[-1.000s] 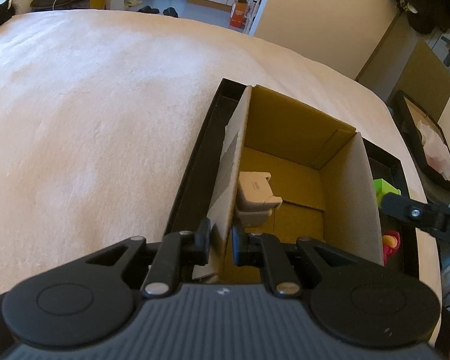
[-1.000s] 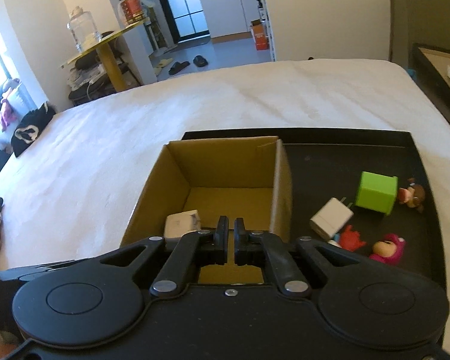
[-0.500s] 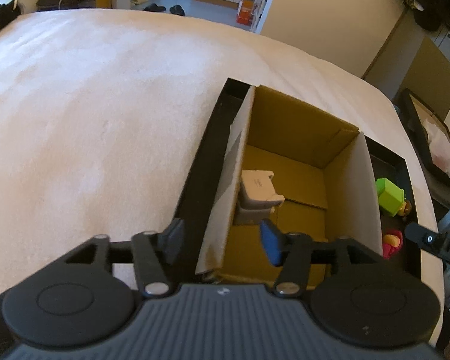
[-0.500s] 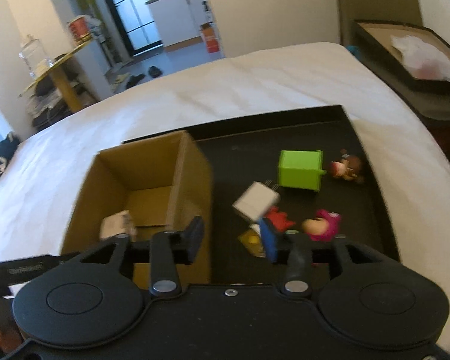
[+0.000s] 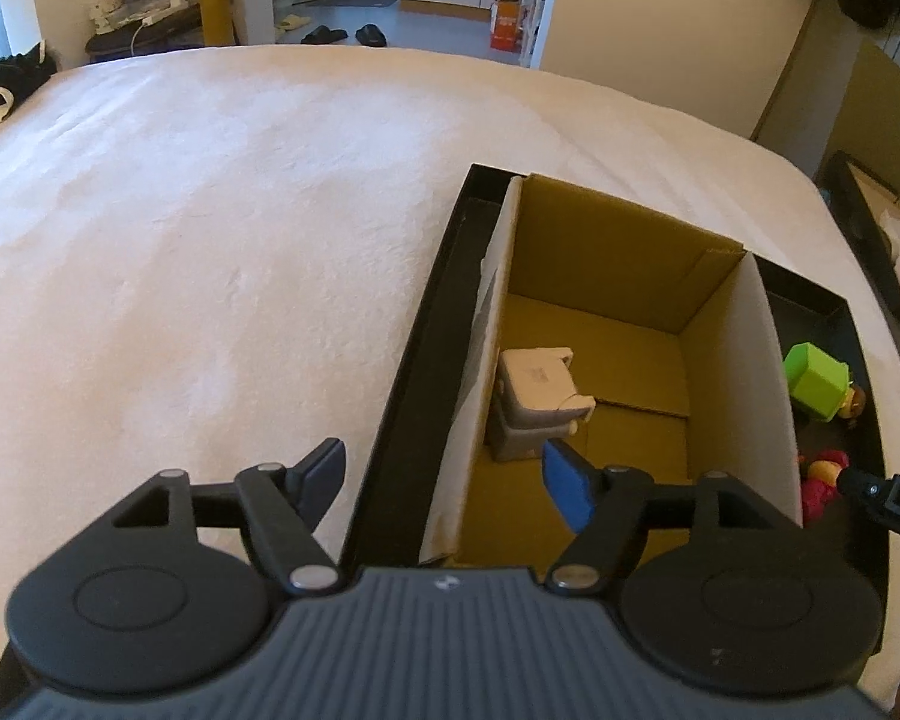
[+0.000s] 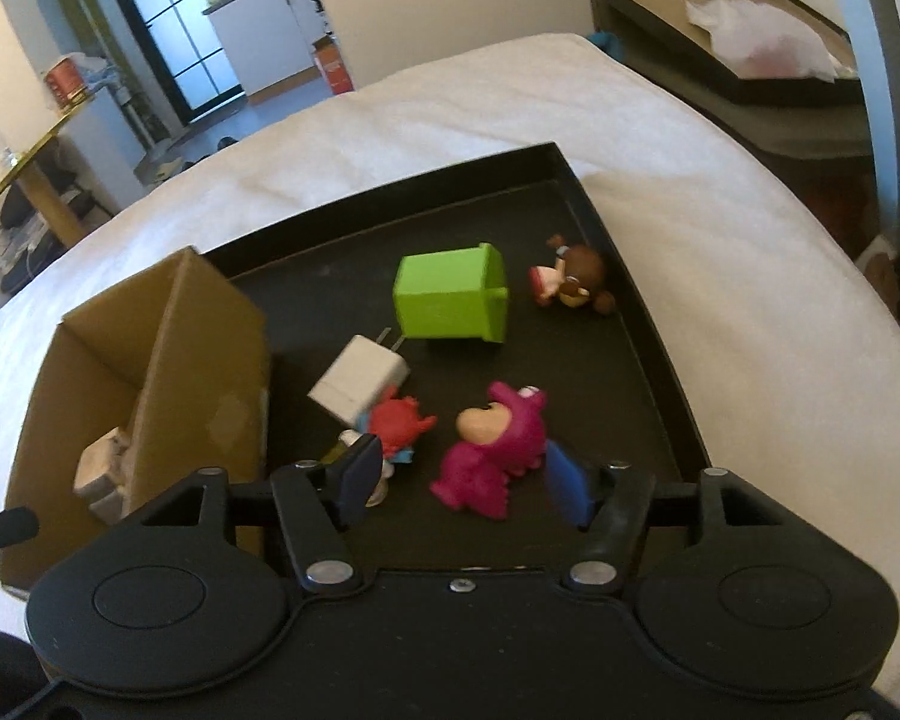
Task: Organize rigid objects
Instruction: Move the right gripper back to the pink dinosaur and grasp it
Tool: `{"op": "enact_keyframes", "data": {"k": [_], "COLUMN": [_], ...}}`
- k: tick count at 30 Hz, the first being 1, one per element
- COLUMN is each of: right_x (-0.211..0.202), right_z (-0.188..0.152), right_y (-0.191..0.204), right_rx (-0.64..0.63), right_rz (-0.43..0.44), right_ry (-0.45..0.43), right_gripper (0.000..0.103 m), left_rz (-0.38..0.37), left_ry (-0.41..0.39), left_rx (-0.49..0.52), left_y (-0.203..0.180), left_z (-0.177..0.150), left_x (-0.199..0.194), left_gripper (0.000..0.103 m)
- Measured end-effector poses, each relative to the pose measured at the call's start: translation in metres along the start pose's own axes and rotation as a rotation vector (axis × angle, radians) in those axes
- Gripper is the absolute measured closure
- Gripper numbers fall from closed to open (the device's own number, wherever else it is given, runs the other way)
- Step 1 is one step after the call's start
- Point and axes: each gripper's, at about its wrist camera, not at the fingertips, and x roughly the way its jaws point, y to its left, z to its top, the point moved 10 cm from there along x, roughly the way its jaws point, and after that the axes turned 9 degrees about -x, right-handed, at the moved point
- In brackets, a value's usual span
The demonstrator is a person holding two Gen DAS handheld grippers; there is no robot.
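A cardboard box (image 5: 744, 372) (image 6: 198, 360) stands in a black tray (image 6: 606, 228) (image 5: 420, 360) on a white bed. A white adapter (image 5: 540, 402) (image 6: 99, 471) lies inside the box. My left gripper (image 5: 444, 480) straddles the box's near left wall, its jaws opening, pads off the cardboard. On the tray floor lie a green cube (image 6: 450, 297) (image 5: 816, 381), a white plug (image 6: 360, 381), a red figure (image 6: 396, 426), a pink figure (image 6: 498, 450) and a brown figure (image 6: 576, 282). My right gripper (image 6: 462, 480) hovers just above the pink figure, jaws opening and empty.
The white bed (image 5: 210, 228) stretches wide to the left of the tray. A second dark tray (image 6: 744, 48) holding crumpled plastic sits beyond the bed's right edge. Part of the right gripper (image 5: 888, 504) shows at the left wrist view's right edge.
Both grippers went from shut to open; the left let go of the box wall. The right one swung right and down, from over the box to over the toys.
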Motion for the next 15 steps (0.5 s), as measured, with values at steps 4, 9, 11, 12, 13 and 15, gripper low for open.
{"op": "enact_keyframes", "data": {"k": [4,9,11,12,13,15], "right_x": [0.008,0.02,0.024,0.027,0.03,0.035], "right_z": [-0.001,-0.004,-0.006,-0.007,-0.008,-0.01], "right_y": [-0.008,-0.016,-0.019,-0.019,-0.02,-0.019], "right_rx": [0.023,0.055,0.067,0.074,0.079,0.083], "right_rz": [0.006,0.004,0.004,0.007,0.009,0.016], "right_ry": [-0.001,0.007,0.013,0.018,0.02,0.019], "right_gripper": [0.035,0.028,0.028,0.028,0.028,0.028], "left_rz": [0.029,0.063,0.08,0.088,0.094,0.102], "left_ry": [-0.005,-0.024,-0.029,-0.031,-0.033,-0.04], "left_rx": [0.03,0.064,0.07,0.072,0.071,0.07], "left_y": [-0.004,-0.009,-0.01,-0.011,-0.011,-0.011], "left_z": [-0.001,-0.001,-0.001,-0.001,-0.001,0.0], "left_x": [0.001,-0.001,0.0,0.001,0.001,0.002], "left_gripper": [0.022,0.016,0.015,0.014,0.014,0.014]}}
